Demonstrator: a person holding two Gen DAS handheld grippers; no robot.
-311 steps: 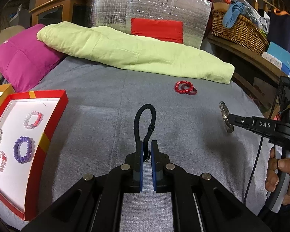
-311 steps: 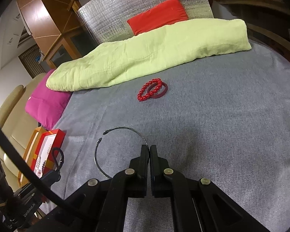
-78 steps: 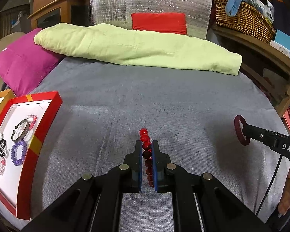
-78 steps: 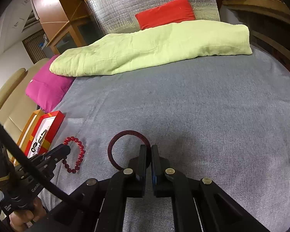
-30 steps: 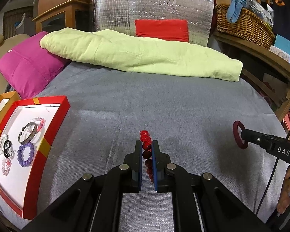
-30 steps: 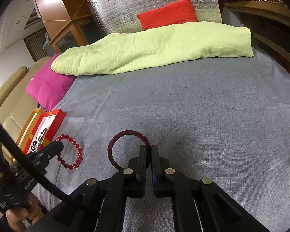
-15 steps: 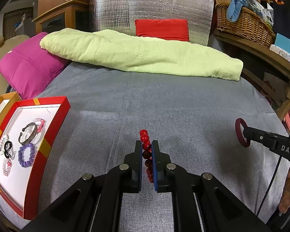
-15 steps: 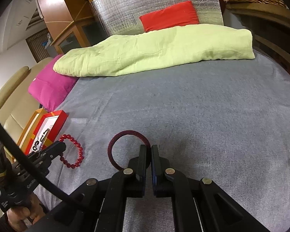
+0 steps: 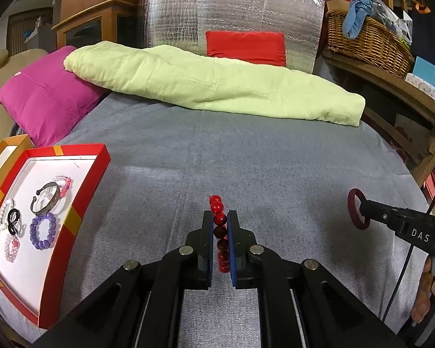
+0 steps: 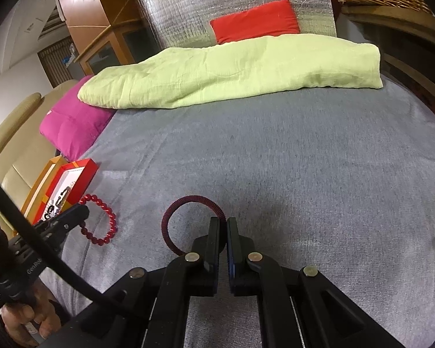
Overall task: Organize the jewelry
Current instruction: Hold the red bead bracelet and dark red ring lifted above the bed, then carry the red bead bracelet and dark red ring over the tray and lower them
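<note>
Tray [image 9: 72, 220] lies left of both closed jaws; left gripper [image 9: 219, 226], pinching beads [image 9: 219, 233], is nearer than right gripper [image 10: 226, 233], pinching ring [image 10: 185, 203].

You are now gripping the red bead bracelet [image 9: 219, 226] in the left gripper [image 9: 219, 222] and the dark red ring [image 10: 188, 217] in the right gripper [image 10: 223, 226], both lifted from the far part of the grey bedspread [image 9: 246, 156]. The black cord loop [image 9: 14, 219] and metal bangle [image 9: 45, 200] you were carrying are now lying in the red tray [image 9: 72, 217].
</note>
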